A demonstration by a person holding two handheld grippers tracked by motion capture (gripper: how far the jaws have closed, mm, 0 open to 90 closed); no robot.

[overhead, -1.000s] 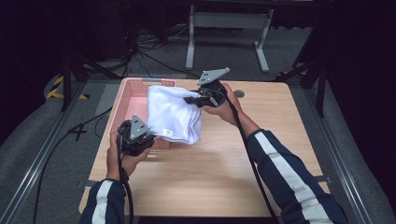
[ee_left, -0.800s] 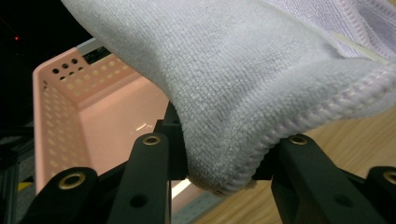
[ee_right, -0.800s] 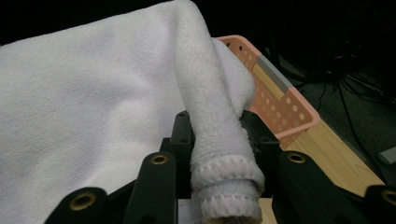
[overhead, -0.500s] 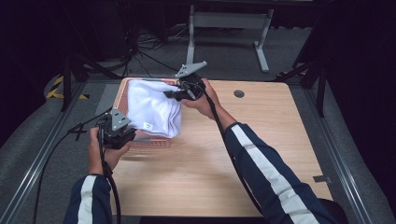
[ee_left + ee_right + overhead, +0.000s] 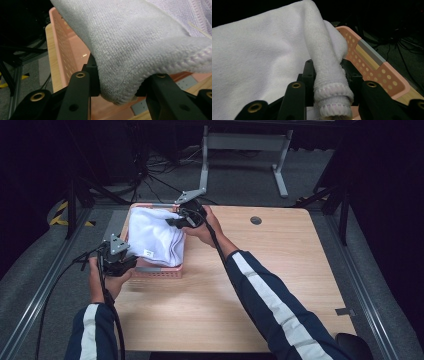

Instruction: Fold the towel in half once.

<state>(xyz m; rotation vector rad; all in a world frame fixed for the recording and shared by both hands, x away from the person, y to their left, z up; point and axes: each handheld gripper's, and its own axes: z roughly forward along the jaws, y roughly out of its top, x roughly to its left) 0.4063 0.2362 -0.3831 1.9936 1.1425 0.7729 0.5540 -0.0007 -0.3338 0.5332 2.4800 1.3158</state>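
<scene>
I have both claws, left (image 5: 131, 261) and right (image 5: 172, 223), pinching the towel (image 5: 152, 236), soft, light and floppy, best gripped at its hemmed corners.

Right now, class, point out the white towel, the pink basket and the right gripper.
white towel (image 5: 152, 236), high view, middle of its top fold.
pink basket (image 5: 159, 272), high view, near perforated wall.
right gripper (image 5: 175, 222), high view, between its jaw tips at the towel's edge.
</scene>
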